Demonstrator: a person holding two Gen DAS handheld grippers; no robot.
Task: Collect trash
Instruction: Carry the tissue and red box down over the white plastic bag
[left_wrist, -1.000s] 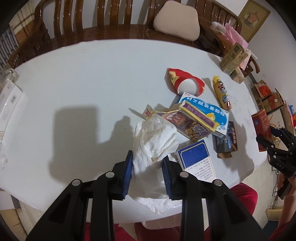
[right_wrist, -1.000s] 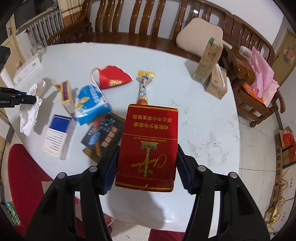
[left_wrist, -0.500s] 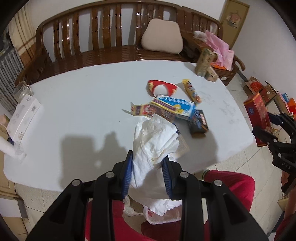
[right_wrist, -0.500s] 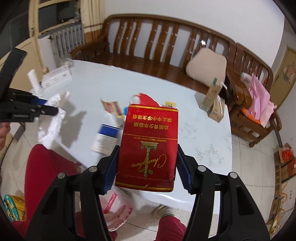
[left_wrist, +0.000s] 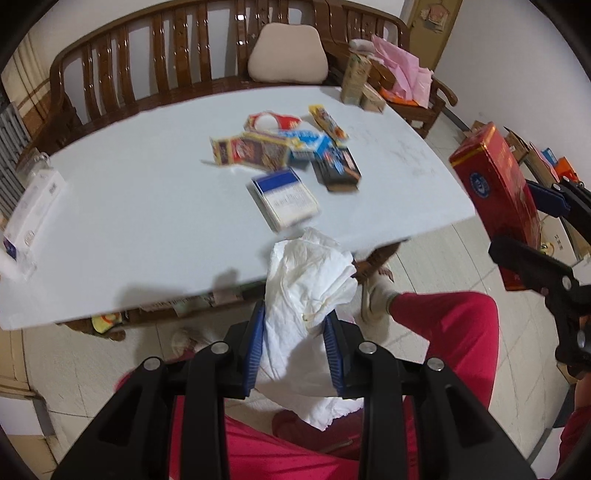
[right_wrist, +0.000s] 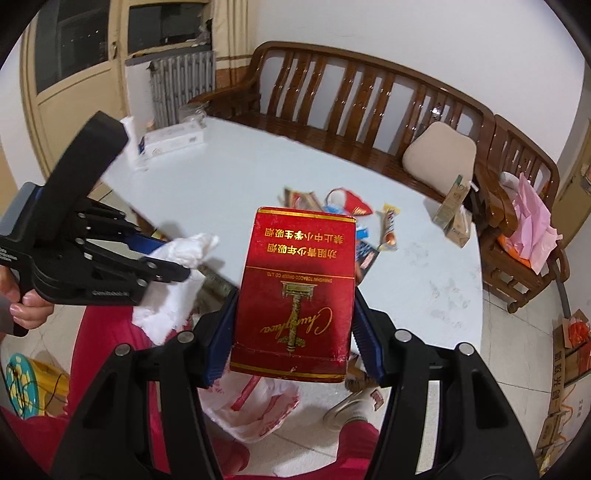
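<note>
My left gripper (left_wrist: 295, 332) is shut on a crumpled white tissue (left_wrist: 306, 284), held off the near edge of the white table (left_wrist: 129, 221) above a person's red-trousered lap. My right gripper (right_wrist: 291, 325) is shut on a red carton (right_wrist: 295, 291) with gold lettering, also clear of the table; that carton (left_wrist: 495, 199) shows at the right of the left wrist view. Below the carton a white-and-red plastic bag (right_wrist: 258, 410) lies open on the floor. Several wrappers and small boxes (left_wrist: 288, 158) stay on the table.
A wooden bench (right_wrist: 369, 110) with a beige cushion (left_wrist: 288, 55) runs behind the table. Two cartons (right_wrist: 454, 214) stand at the table's far right corner. A white box (left_wrist: 33, 206) sits on its left side. Cardboard boxes (right_wrist: 569, 362) litter the floor at right.
Both grippers have pulled back from over the table toward the person, rising slightly, each still holding its item. The table and its litter now look farther away.
</note>
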